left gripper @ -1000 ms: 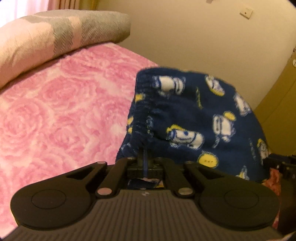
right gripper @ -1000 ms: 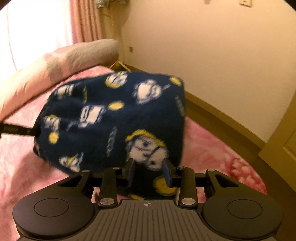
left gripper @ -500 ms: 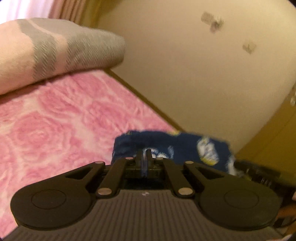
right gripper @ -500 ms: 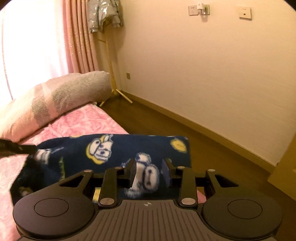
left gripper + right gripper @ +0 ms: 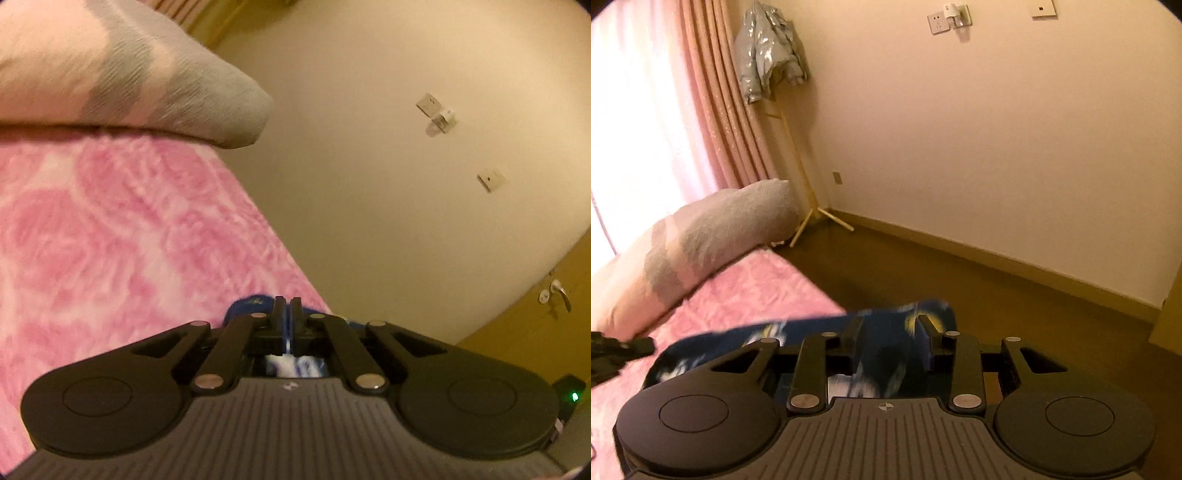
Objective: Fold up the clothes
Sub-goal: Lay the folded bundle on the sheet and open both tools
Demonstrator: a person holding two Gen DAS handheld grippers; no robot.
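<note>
**Soft fleece held at two edges**

The navy fleece garment (image 5: 886,332) is light, limp and thick, so I judge it sags anywhere I do not support it; the edges are the best place to hold. My left claw (image 5: 287,314) is closed tight on one edge. My right claw (image 5: 890,328) grips a thicker bunch between its half-spread fingers. The garment hangs just before both claws, over the pink bed cover (image 5: 110,240). It has white and yellow cartoon prints.

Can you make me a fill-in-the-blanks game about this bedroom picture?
1. The blanket on the bed is ____ with a rose pattern.
2. The left gripper is shut on the navy ____ garment.
3. The silver jacket hangs beside the pink ____.
4. The pillow lies on the ____.

Missing words: pink; cartoon-print; curtain; bed
</note>
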